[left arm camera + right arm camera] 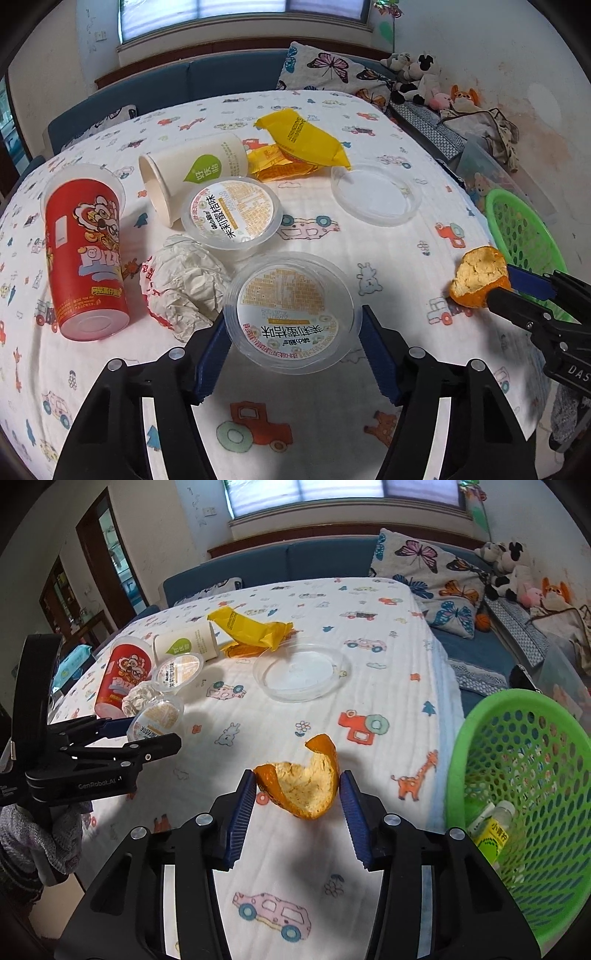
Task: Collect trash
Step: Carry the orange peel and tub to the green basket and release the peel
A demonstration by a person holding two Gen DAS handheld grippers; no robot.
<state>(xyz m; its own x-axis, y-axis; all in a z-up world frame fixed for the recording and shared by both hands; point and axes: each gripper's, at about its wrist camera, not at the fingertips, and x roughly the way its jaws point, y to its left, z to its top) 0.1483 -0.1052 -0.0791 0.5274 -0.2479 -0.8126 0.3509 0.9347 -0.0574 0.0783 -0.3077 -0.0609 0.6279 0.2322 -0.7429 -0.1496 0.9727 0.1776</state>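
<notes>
The orange peel [306,786] is clamped between the pads of the right tool [297,797], lifted clear of the printed cloth on the tabletop [388,686], with the green basket [517,775] just beside it to the right. The peel is curled and thin, so it may be crushed or slip out before the basket rim is cleared.

The left tool [291,332] stands apart around a clear lidded cup [291,314]. Contact with its sides cannot be confirmed. If it is squeezed hard, the smooth round wall may pop out sideways or buckle.

"PIZZ" is read on the red cup [85,254], "GenRobot.AI" on the left tool's body, and Chinese characters on the cup lids and on a bottle in the basket.
</notes>
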